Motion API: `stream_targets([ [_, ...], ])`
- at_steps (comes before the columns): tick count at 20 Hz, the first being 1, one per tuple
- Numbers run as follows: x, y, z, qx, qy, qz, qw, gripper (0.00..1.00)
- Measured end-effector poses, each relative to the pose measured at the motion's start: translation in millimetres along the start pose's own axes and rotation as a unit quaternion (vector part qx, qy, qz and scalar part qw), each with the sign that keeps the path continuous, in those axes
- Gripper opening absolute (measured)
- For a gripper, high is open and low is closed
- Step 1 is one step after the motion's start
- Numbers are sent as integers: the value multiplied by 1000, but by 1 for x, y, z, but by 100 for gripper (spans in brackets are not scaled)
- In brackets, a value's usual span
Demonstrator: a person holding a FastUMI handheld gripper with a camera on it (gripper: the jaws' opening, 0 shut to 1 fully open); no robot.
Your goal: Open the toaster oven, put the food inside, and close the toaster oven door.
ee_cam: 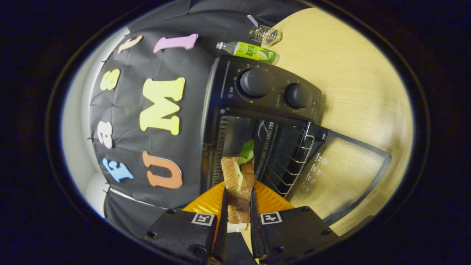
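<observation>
Between my gripper's [238, 198] 2 fingers sits a sandwich of toasted brown bread with pale filling and a green lettuce leaf [238, 176], and both fingers press on its slices, so the jaws are pinching it. Just under it I see a ribbed orange plate [206, 202]; whether the sandwich is clear of the plate or touching it, I cannot tell from this tilted view.

Just ahead of the fingers stands the black toaster oven with 2 round knobs [265, 92]. Its glass door [342, 173] hangs fully open onto the light wooden table [349, 73], and the wire rack [290, 158] inside is bare. I judge the opening step done and the loading step in hand.

What worries me:
- The grip is on soft bread. Squeezing harder could crush it; easing off could let the layers slide apart and drop the lettuce.
- The leaf sticks out toward the oven mouth and may catch on the frame or the rack's wires as I push in.
- If I come in too low, the fingers could knock the open door or the rack's front edge.

Beyond the oven lie a green plastic bottle [250, 50] and a small clear rack [263, 34], well apart from my path.
</observation>
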State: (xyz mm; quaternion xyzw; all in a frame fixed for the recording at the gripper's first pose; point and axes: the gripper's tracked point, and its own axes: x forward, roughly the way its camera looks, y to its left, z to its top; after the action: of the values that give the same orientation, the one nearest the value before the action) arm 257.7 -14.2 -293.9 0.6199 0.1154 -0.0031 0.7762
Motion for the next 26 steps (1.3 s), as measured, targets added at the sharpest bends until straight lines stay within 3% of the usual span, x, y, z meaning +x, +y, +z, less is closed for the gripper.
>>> stream_targets([
  [6,28,-10,-13,-12,-17,-18,1000,35],
  [12,25,-19,-43,-66,69,-87,992,75],
  [15,15,-21,-52,-148,104,-133,975,95],
  [19,-18,-21,-70,-254,151,-167,941,98],
  [26,-105,26,-70,-402,132,-146,894,100],
])
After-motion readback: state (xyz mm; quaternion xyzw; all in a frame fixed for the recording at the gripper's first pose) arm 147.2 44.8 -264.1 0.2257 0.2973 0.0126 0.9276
